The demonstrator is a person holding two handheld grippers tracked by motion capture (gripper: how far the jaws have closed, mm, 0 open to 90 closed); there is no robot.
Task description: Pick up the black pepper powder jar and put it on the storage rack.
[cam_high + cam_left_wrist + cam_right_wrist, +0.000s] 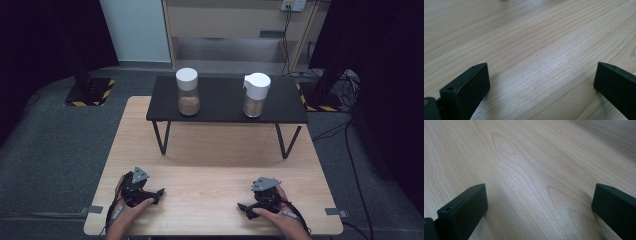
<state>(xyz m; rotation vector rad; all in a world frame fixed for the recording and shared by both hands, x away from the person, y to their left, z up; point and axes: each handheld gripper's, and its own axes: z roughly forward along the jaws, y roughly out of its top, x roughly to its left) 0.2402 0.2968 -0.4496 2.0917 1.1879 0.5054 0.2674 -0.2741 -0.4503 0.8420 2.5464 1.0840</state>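
Two clear jars with white lids stand on a low black shelf (pixel 222 100) at the far side of the light wooden table (pixel 210 165). The left jar (pixel 187 92) has a round cap and brown contents. The right jar (pixel 256 95) has a spouted lid and paler contents. My left gripper (pixel 159 192) rests on the table near its front left, held by a hand, pointing right. My right gripper (pixel 243 207) rests at the front right, pointing left. In the left gripper view (pixel 541 68) and the right gripper view (pixel 540 188) the jaws stand wide apart over bare wood with nothing between them.
Bare tabletop lies between the grippers and under the shelf, whose thin legs (pixel 161 137) stand mid-table. Grey floor surrounds the table. Stands on hazard-striped bases (pixel 90 92) flank the back, and cables (pixel 350 150) trail on the right.
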